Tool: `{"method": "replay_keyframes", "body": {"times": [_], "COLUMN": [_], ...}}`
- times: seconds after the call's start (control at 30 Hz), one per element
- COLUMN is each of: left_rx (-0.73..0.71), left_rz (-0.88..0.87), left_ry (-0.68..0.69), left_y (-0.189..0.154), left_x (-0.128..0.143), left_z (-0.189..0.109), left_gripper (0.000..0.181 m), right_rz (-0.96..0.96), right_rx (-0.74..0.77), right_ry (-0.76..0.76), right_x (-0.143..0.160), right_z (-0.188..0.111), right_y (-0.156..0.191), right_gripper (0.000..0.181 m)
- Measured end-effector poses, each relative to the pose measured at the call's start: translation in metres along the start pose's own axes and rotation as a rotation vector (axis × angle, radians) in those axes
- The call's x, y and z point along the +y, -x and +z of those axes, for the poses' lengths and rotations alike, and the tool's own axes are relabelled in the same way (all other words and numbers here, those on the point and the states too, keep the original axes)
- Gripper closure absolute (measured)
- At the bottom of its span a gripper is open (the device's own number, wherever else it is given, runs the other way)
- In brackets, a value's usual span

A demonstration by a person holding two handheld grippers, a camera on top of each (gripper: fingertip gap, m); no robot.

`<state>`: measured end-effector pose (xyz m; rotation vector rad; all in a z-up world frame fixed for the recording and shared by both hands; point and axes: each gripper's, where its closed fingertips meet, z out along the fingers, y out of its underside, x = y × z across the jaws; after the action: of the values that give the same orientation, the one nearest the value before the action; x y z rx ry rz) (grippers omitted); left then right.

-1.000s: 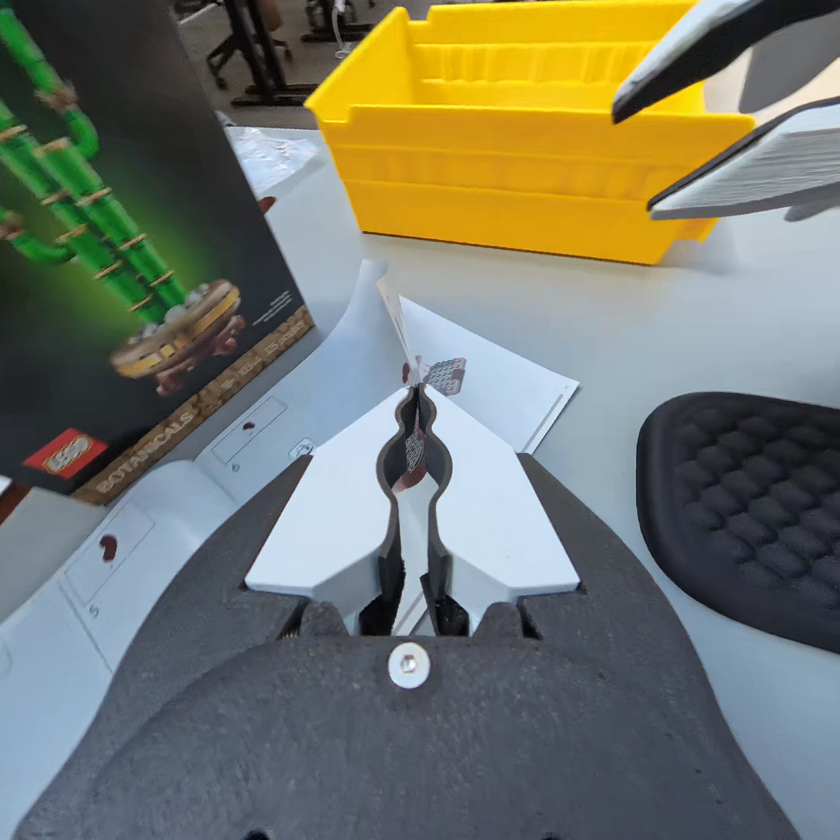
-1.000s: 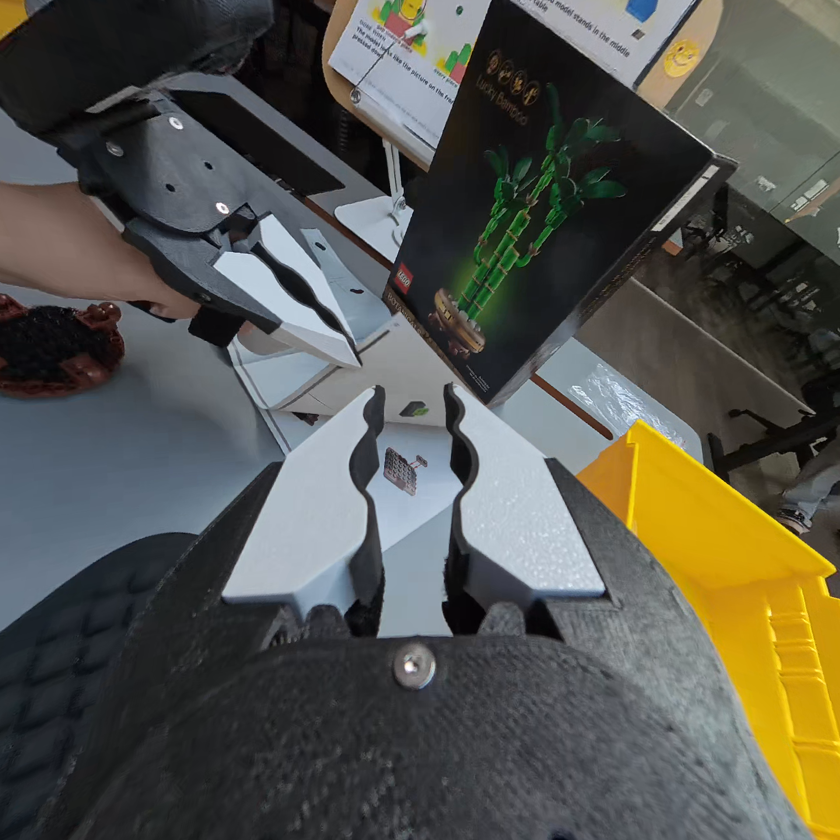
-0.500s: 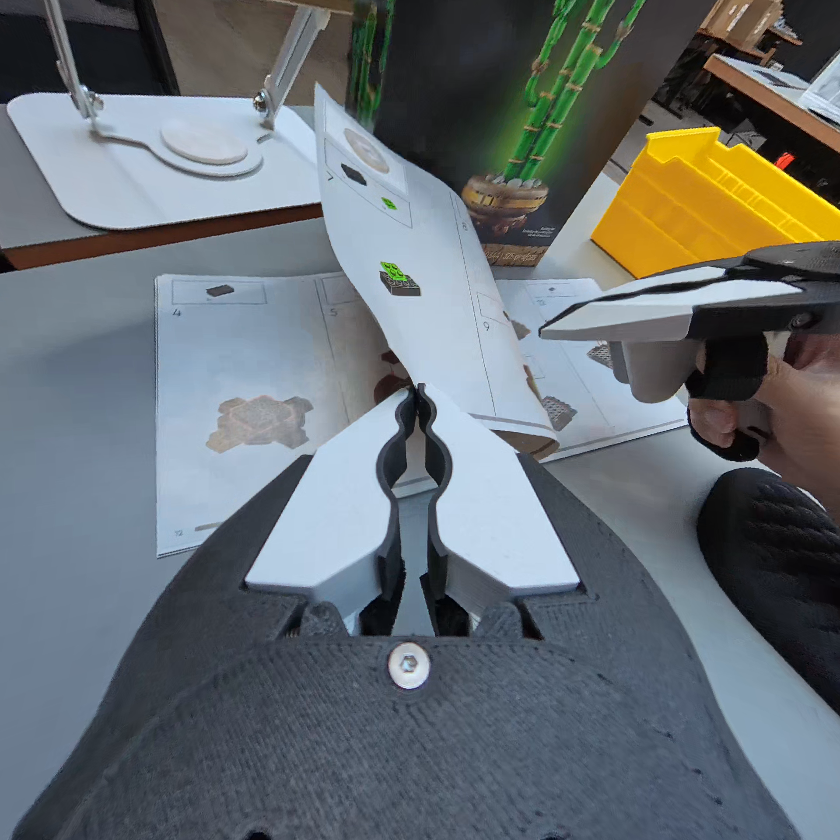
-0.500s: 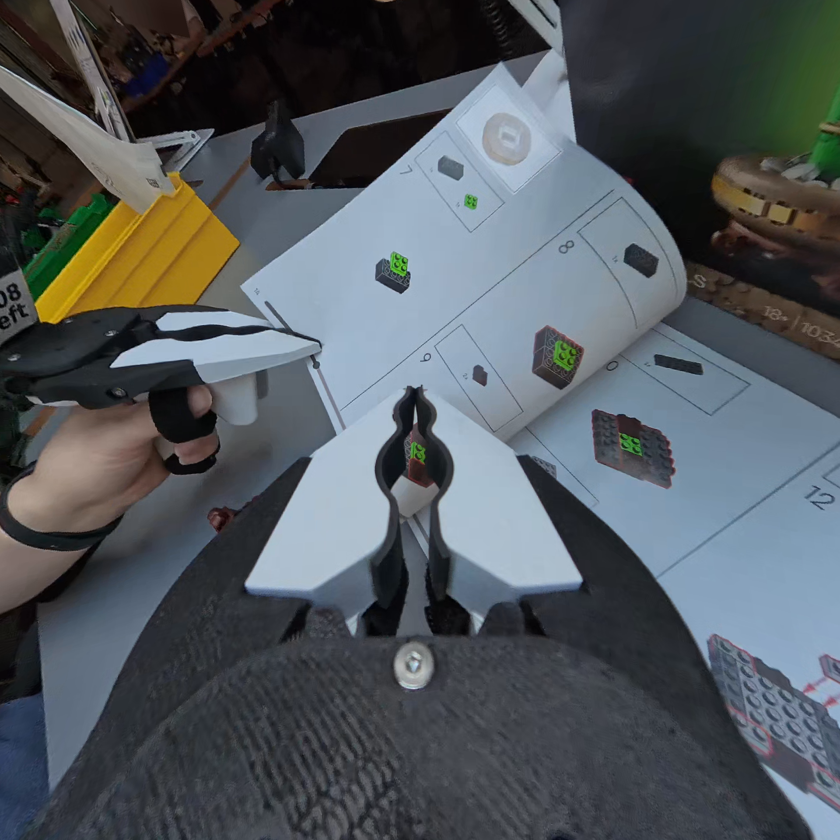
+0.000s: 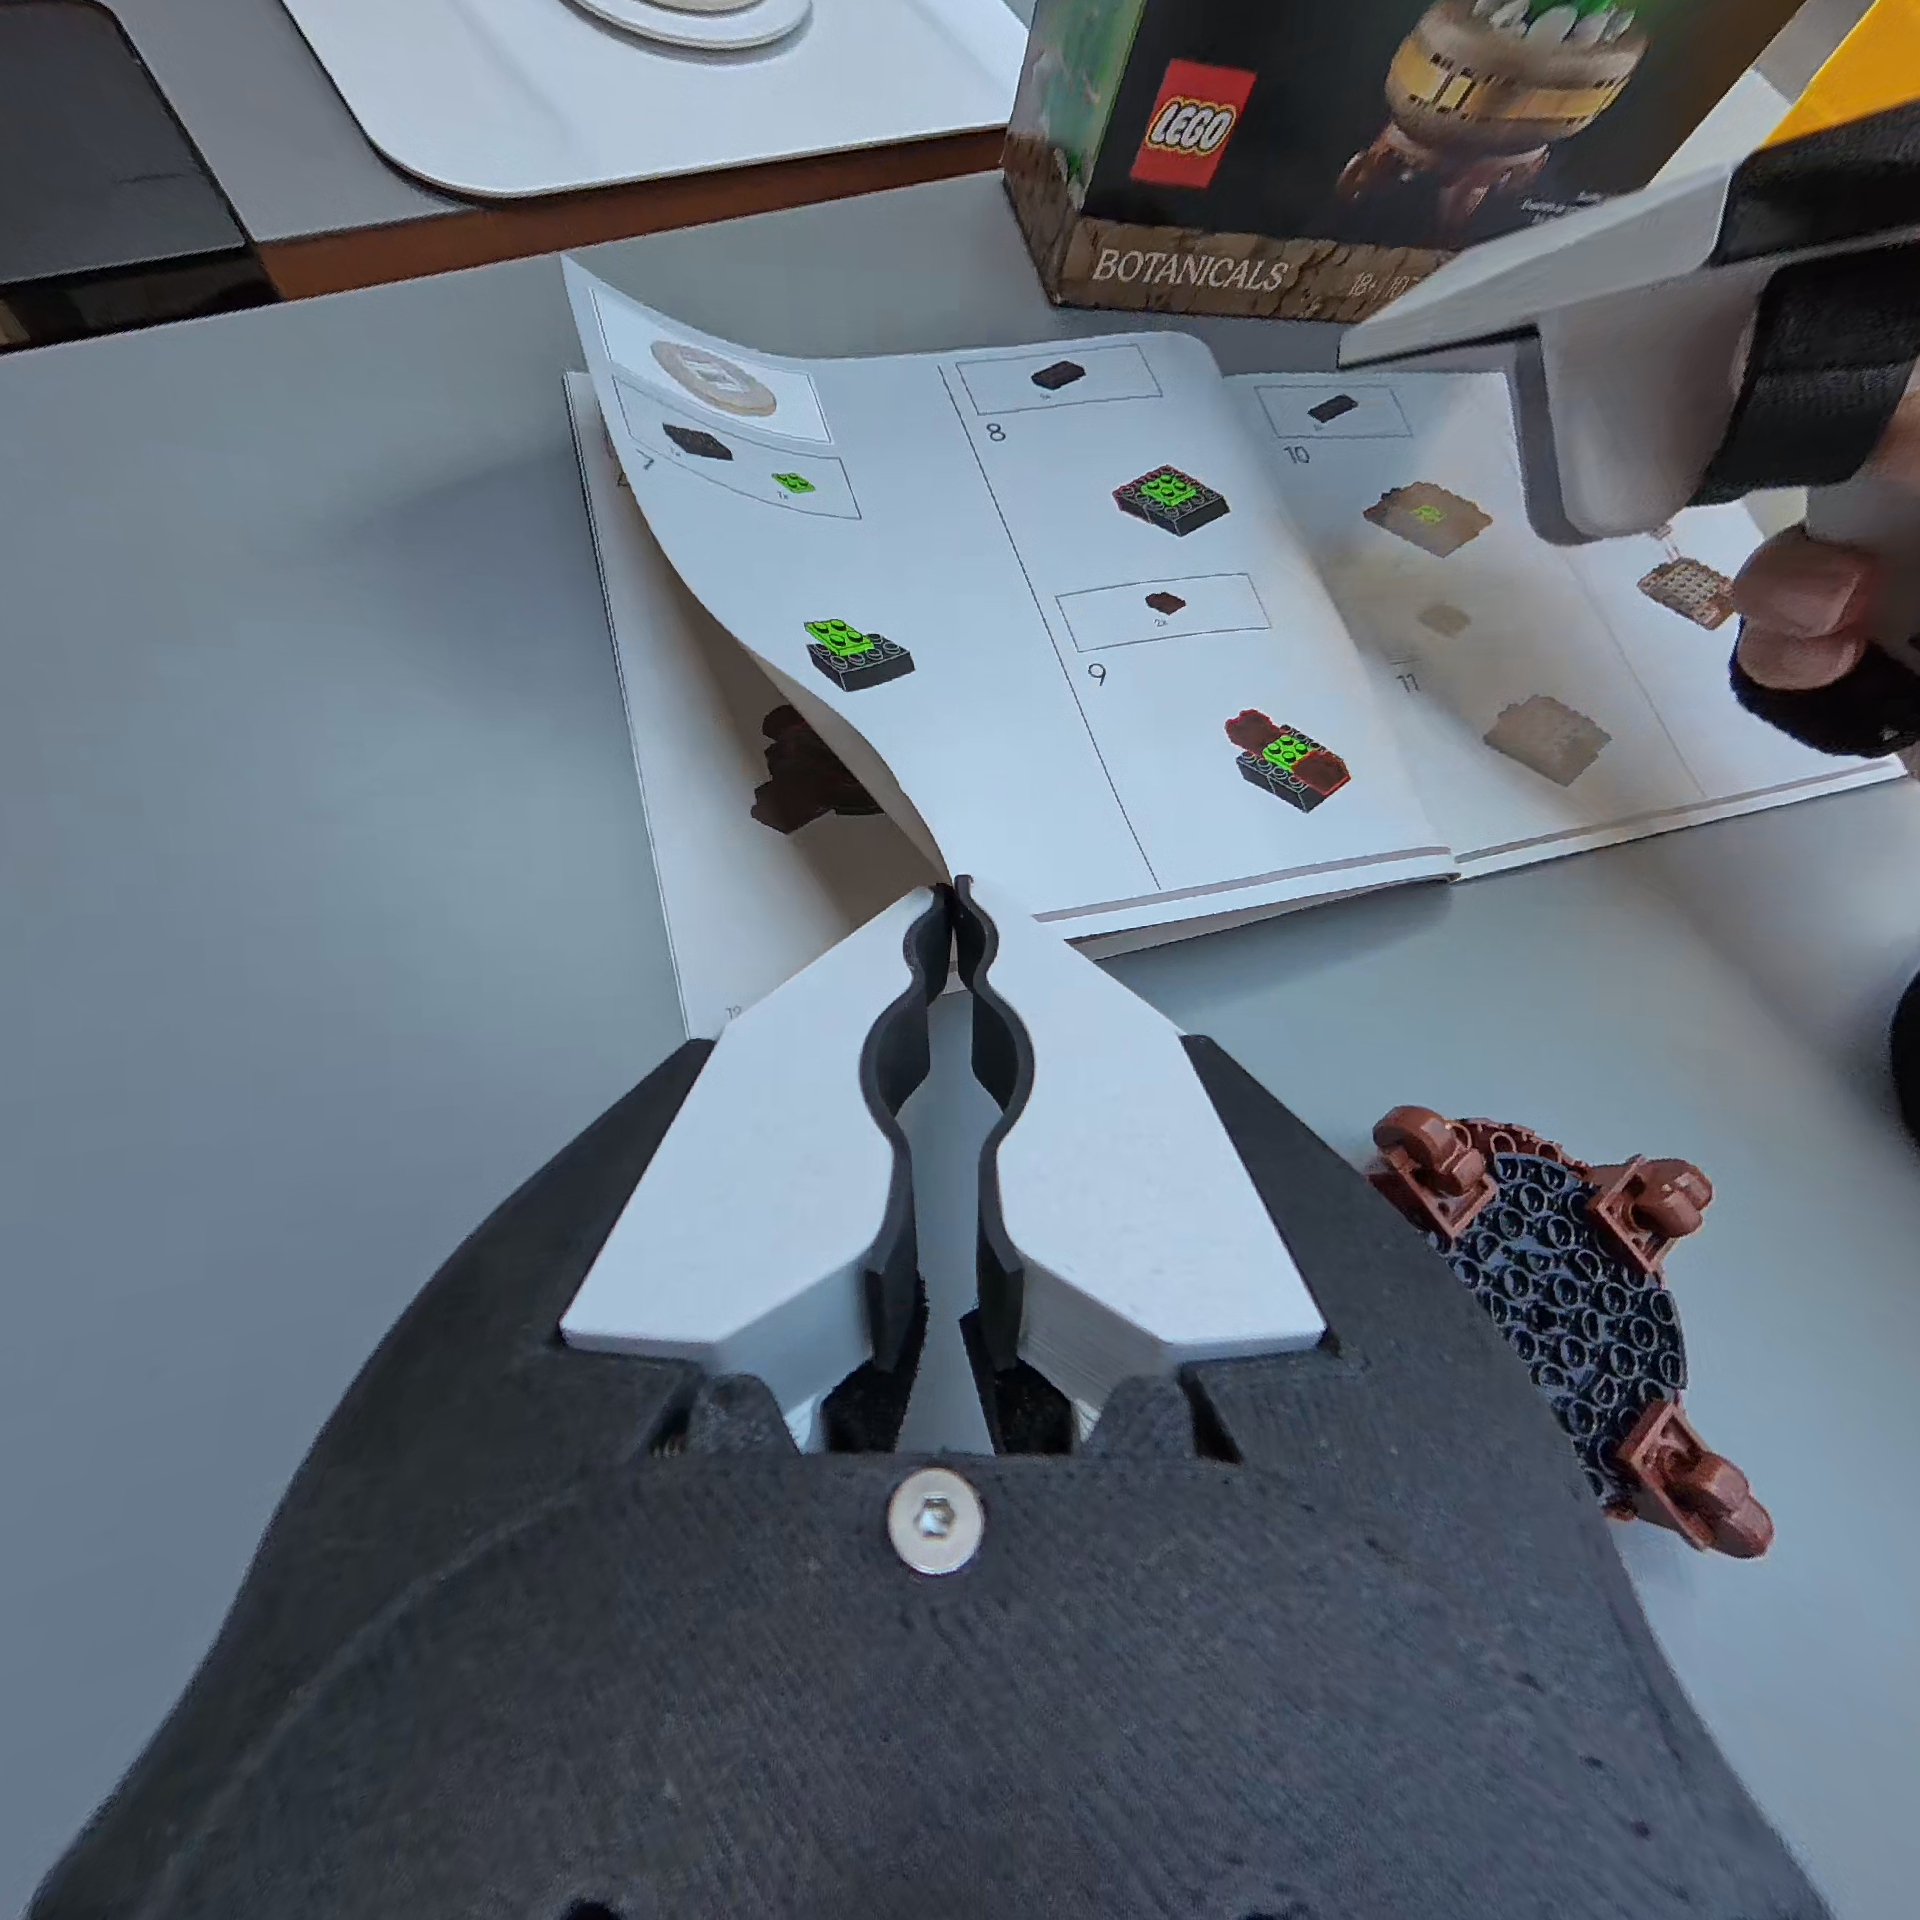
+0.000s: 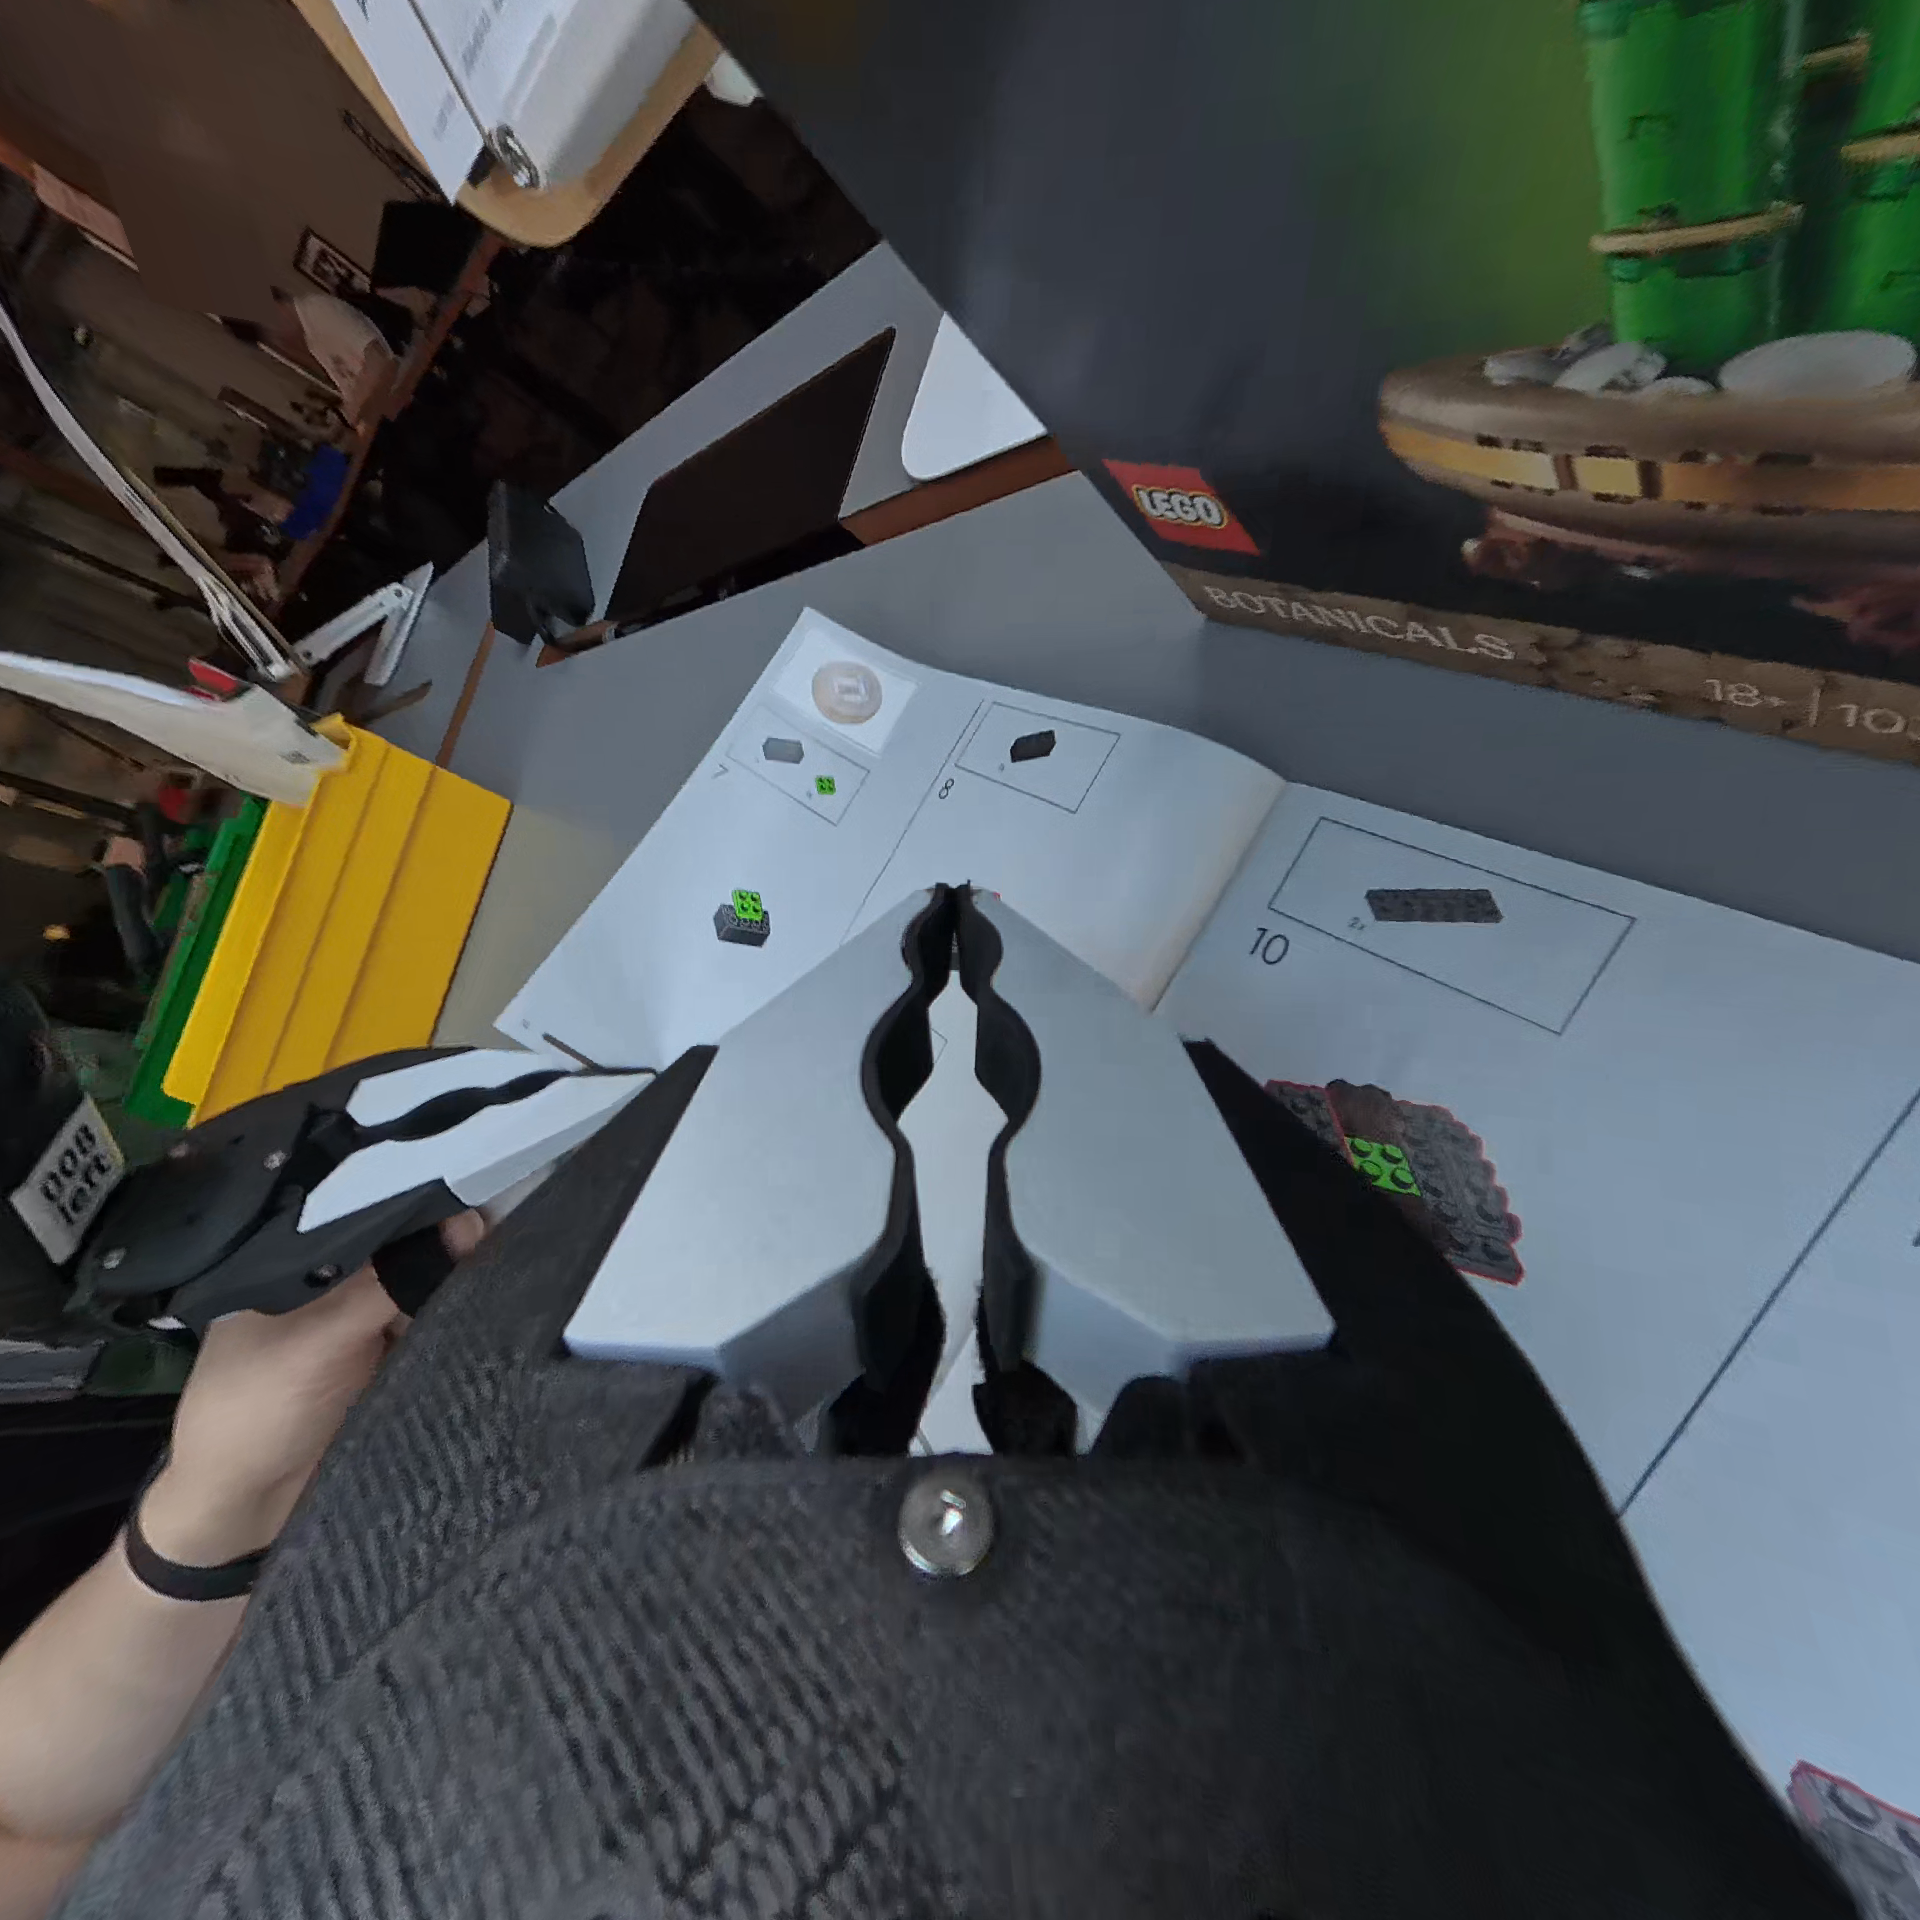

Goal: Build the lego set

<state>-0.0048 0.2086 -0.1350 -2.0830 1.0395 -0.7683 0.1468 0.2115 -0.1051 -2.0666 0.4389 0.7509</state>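
- Your left tongs (image 5: 954, 894) were clenched on the thin, floppy booklet page (image 5: 935, 644) at its near corner.
- Your right tongs (image 6: 954, 896) were clenched empty.

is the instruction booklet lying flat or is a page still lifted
One page is lifted: it curves up off the open booklet, its lower corner pinched in the left gripper.

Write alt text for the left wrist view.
The left gripper, jaws shut, pinches the bottom corner of a curling page in an open instruction booklet on a grey table. A brown and black brick assembly lies at right; the set's box stands behind, and the right gripper enters at upper right.
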Motion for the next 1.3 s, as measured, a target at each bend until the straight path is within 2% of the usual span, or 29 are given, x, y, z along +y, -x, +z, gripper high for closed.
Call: {"method": "replay_keyframes", "body": {"times": [0.03,0.2,0.4,0.6,0.73,0.9,1.0,1.17,1.3], "left_rx": [-0.006,-0.010,-0.040,-0.042,-0.032,-0.019,-0.017,-0.009,-0.004], "left_rz": [0.010,0.031,0.077,0.085,0.067,0.052,0.053,0.052,0.049], "left_ry": [0.008,0.042,0.052,0.056,0.049,0.044,0.043,0.027,0.028], "left_y": [0.002,0.004,0.009,0.012,0.014,0.016,0.016,0.015,0.015], "left_x": [0.003,0.018,0.026,0.029,0.029,0.029,0.028,0.024,0.025], "left_z": [-0.001,-0.007,-0.009,-0.008,-0.008,-0.008,-0.007,-0.010,-0.010], "left_gripper": [0.181,0.181,0.181,0.181,0.181,0.181,0.181,0.181,0.181], "right_rz": [0.058,0.311,0.369,0.355,0.366,0.344,0.320,0.304,0.259], "right_rx": [-0.019,-0.067,-0.005,0.103,0.100,0.074,0.109,0.085,0.097], "right_ry": [-0.020,-0.081,-0.019,0.016,-0.011,-0.046,0.024,0.008,0.071], "right_x": [-0.003,-0.006,0.008,0.014,0.014,0.013,0.029,0.033,0.055], "right_z": [0.001,0.012,0.031,0.043,0.044,0.031,0.033,0.023,0.021], "right_y": [0.001,-0.008,-0.020,-0.032,-0.033,-0.021,-0.024,-0.014,-0.011], "right_gripper": [0.181,0.181,0.181,0.181,0.181,0.181,0.181,0.181,0.181]}}
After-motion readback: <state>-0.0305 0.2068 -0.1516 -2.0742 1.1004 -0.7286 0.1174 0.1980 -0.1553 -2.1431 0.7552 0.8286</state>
